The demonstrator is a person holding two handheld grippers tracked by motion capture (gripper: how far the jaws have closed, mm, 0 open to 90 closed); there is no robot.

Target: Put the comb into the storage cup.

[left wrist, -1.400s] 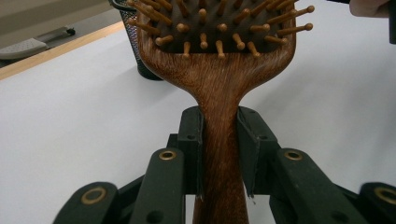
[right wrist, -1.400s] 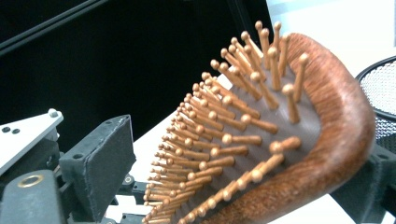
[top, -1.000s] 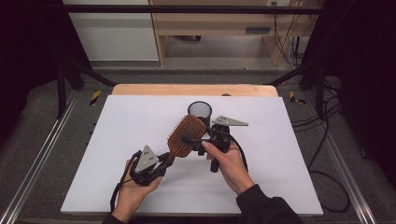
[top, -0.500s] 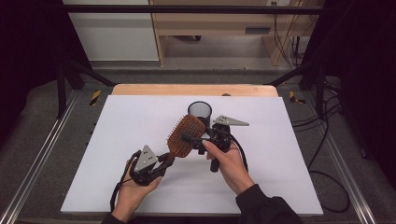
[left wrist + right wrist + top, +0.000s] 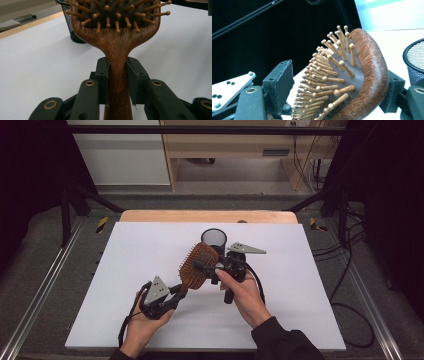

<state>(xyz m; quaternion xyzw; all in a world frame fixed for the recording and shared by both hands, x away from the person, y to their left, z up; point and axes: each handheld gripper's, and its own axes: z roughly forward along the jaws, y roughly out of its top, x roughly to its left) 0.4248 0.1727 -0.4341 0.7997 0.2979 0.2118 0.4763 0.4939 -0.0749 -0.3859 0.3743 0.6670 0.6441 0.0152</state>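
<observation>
Wooden hairbrush is held tilted above the white table, its handle clamped in the left gripper. The right gripper stands open around the head, bristles toward one pad. A black mesh cup stands just behind.

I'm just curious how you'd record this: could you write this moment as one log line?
left gripper: shut on wooden hairbrush handle | right gripper: jaws astride brush head, one clear of bristles | mesh cup: upright behind | table: white

A lab recording bay: a white table on metal rails, black curtains at nine and three o'clock, loose cables at three.
</observation>
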